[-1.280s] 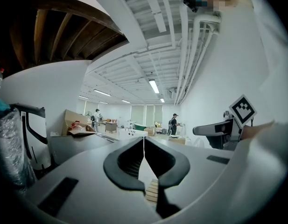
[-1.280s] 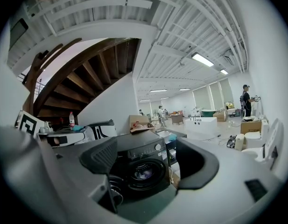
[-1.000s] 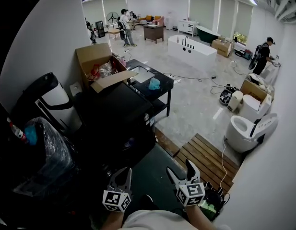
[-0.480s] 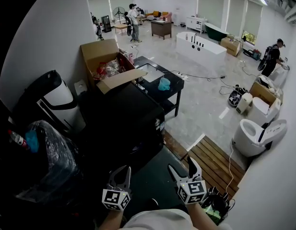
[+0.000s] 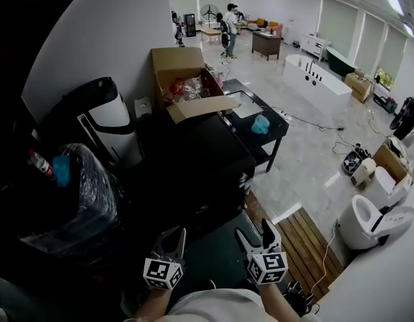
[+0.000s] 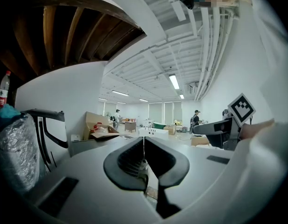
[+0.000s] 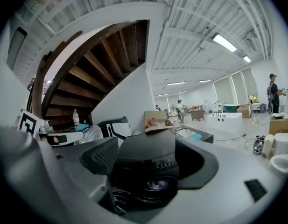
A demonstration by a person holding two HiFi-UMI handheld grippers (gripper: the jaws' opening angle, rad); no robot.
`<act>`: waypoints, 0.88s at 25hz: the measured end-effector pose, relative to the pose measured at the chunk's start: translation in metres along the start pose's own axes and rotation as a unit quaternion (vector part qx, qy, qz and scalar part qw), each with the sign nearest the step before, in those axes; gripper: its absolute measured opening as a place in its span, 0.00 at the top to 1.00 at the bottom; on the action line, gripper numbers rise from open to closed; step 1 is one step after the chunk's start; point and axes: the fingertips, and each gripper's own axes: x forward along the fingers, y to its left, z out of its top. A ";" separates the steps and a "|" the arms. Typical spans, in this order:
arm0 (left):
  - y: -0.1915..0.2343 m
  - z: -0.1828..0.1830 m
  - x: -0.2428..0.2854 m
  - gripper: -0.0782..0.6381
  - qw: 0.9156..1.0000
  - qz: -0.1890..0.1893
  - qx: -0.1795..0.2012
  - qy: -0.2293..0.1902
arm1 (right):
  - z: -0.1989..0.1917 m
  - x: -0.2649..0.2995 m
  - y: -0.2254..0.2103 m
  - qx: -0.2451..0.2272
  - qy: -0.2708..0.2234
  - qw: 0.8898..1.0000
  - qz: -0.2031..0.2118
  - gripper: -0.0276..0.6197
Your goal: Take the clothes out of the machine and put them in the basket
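Black machine [image 5: 193, 163], right hand-held gripper [image 5: 253, 232] agape — clear of its edge

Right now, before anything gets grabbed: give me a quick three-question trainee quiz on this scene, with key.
1. True or false: the right gripper has its fingers together.
2. In the right gripper view, what shows between that gripper's fingers? A) toilet B) black washing machine C) water bottle
3. What does the left gripper hold?
Key: 1 false, they stand apart. 2 B. 3 nothing; its fingers are shut on each other.
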 end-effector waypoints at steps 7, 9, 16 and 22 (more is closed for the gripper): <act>-0.015 0.005 -0.001 0.86 0.997 0.074 -0.013 -0.002 | 0.015 0.012 -0.015 -0.011 0.013 0.997 0.071 0.36; -0.029 0.008 0.003 0.86 0.996 0.089 -0.020 -0.006 | 0.018 0.010 -0.025 -0.016 0.016 0.996 0.089 0.36; -0.073 0.011 0.014 0.86 0.990 0.138 -0.036 -0.017 | 0.023 0.003 -0.062 -0.026 0.029 0.990 0.137 0.37; -0.100 0.014 0.015 0.86 0.985 0.168 -0.027 -0.020 | 0.020 -0.007 -0.084 -0.028 0.036 0.985 0.165 0.37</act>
